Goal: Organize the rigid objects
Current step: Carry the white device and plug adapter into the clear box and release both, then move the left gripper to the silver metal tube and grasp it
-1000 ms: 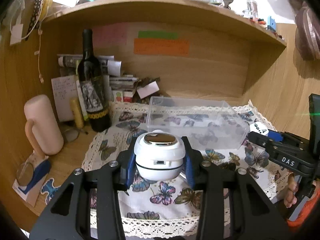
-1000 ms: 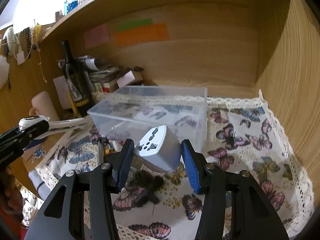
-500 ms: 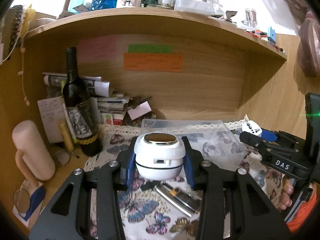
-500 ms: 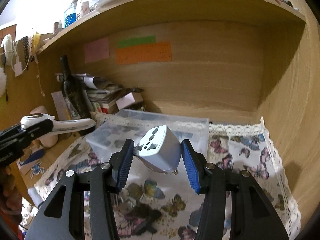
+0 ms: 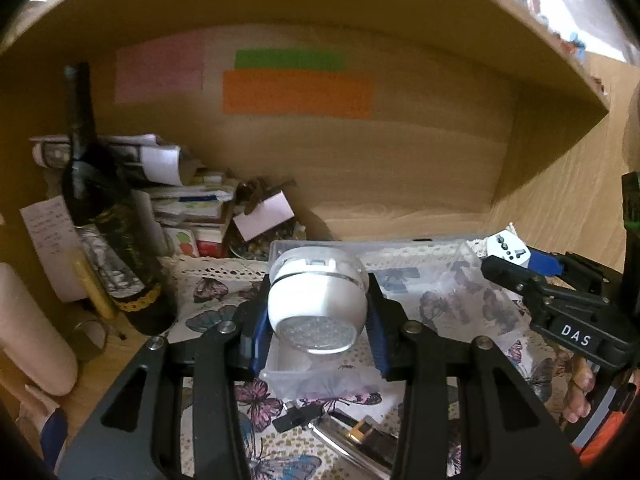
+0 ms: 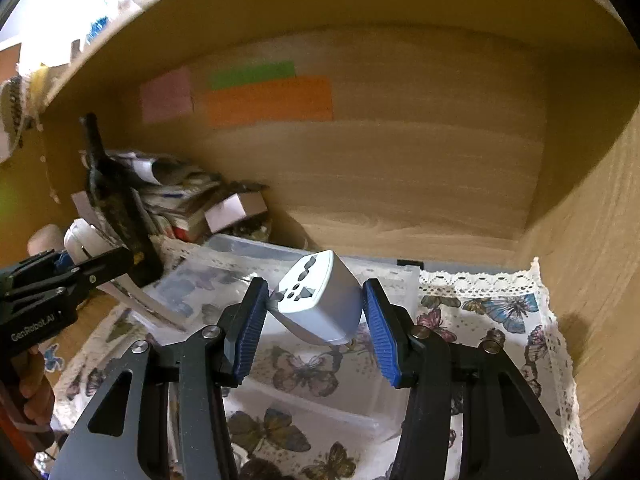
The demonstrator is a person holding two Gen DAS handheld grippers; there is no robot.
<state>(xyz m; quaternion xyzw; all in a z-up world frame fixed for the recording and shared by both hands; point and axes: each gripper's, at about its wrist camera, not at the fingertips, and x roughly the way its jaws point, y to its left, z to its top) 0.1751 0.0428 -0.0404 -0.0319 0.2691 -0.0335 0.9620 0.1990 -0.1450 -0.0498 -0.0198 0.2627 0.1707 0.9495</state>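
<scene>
My left gripper (image 5: pixel 317 322) is shut on a round white device (image 5: pixel 316 298) with a studded clear face, tilted over the near end of a clear plastic box (image 5: pixel 424 280). My right gripper (image 6: pixel 316 324) is shut on a white travel adapter (image 6: pixel 320 300) and holds it above the same clear box (image 6: pixel 224 280). The right gripper with the adapter (image 5: pixel 510 250) shows at the right of the left wrist view. The left gripper (image 6: pixel 60 284) shows at the left of the right wrist view.
A dark wine bottle (image 5: pixel 108 216) stands at the left beside stacked papers and boxes (image 5: pixel 192 204). A pink cylinder (image 5: pixel 28 332) is at the far left. A metal tool (image 5: pixel 352 436) lies on the butterfly cloth (image 6: pixel 492 320). Wooden walls close in behind and at the right.
Both grippers have moved forward and over the clear box. The white device in the left gripper has tipped so that its studded face shows.
</scene>
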